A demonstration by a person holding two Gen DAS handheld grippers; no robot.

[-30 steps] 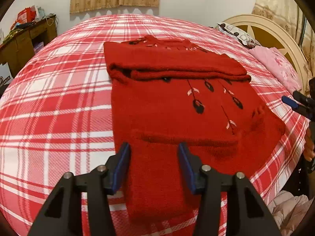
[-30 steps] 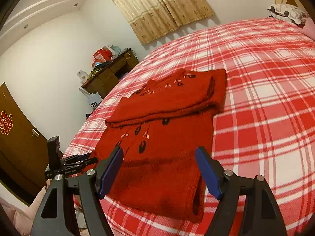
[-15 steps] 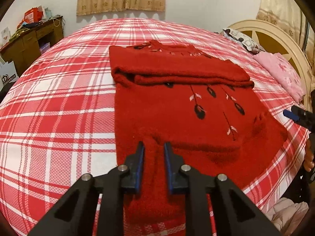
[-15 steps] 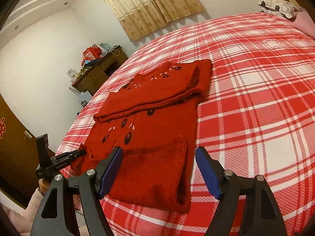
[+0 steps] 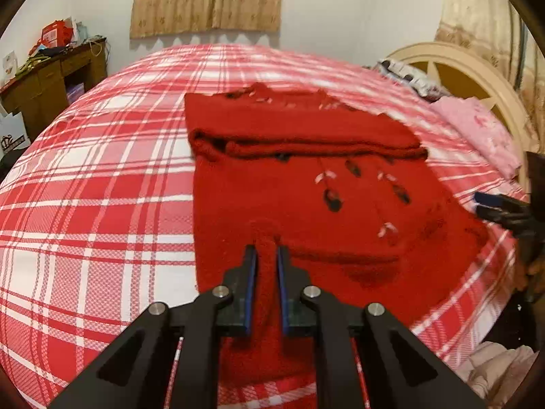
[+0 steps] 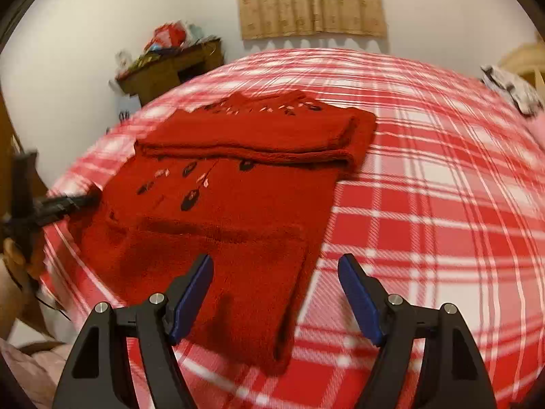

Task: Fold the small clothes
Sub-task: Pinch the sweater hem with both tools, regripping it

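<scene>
While the left hand-held gripper (image 5: 266, 266) pinches the red sweater (image 5: 306, 204), its hem bunches between the pads.

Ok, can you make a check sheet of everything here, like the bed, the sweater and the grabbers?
Surface: bed with red plaid cover.
Job's things: red sweater, far part folded over, near edge bunched.
Clutter: pink cloth by headboard.
Grippers: left gripper shut on sweater edge; right gripper open above the sweater's near corner.
Cables: nothing seen.
Surroundings: wooden desk with piled things, curtains, white wall.
</scene>
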